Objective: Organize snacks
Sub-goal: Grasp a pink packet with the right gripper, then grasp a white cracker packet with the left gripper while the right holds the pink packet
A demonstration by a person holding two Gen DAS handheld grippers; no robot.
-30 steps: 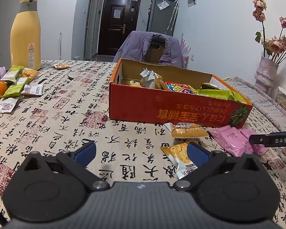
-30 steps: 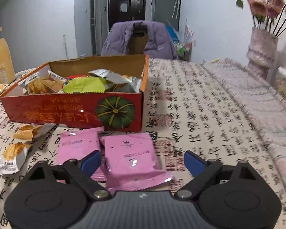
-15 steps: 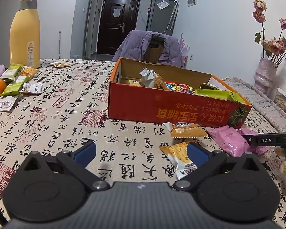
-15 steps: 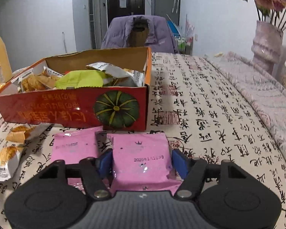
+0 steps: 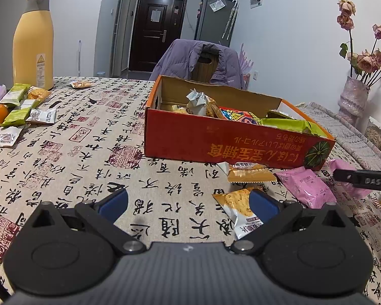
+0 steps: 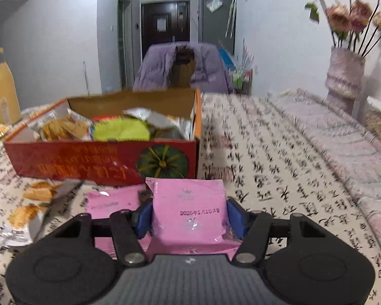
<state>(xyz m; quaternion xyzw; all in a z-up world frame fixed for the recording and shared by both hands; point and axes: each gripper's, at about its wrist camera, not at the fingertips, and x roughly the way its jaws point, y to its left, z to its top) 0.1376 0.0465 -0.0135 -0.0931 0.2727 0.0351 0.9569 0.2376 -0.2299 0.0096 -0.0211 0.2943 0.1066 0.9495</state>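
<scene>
Closing since a second ago, the right claw (image 6: 189,218) now pinches the pink packet (image 6: 189,211) by its edges; its slick film could slip out before the red box (image 6: 104,160). The left claw (image 5: 188,202) gapes empty.

snack box (image 5: 216,142) mid-table – loose packets (image 5: 251,174) before it, bottle (image 5: 34,43) far left.

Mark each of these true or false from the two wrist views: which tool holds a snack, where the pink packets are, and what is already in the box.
1. The right tool is shut on a pink packet. True; its jaws have just been closing.
2. The left tool grips an orange biscuit packet. False: it is open, holding nothing.
3. The red box is empty. False: it holds several snacks.
4. A second pink packet lies on the table. True.
</scene>
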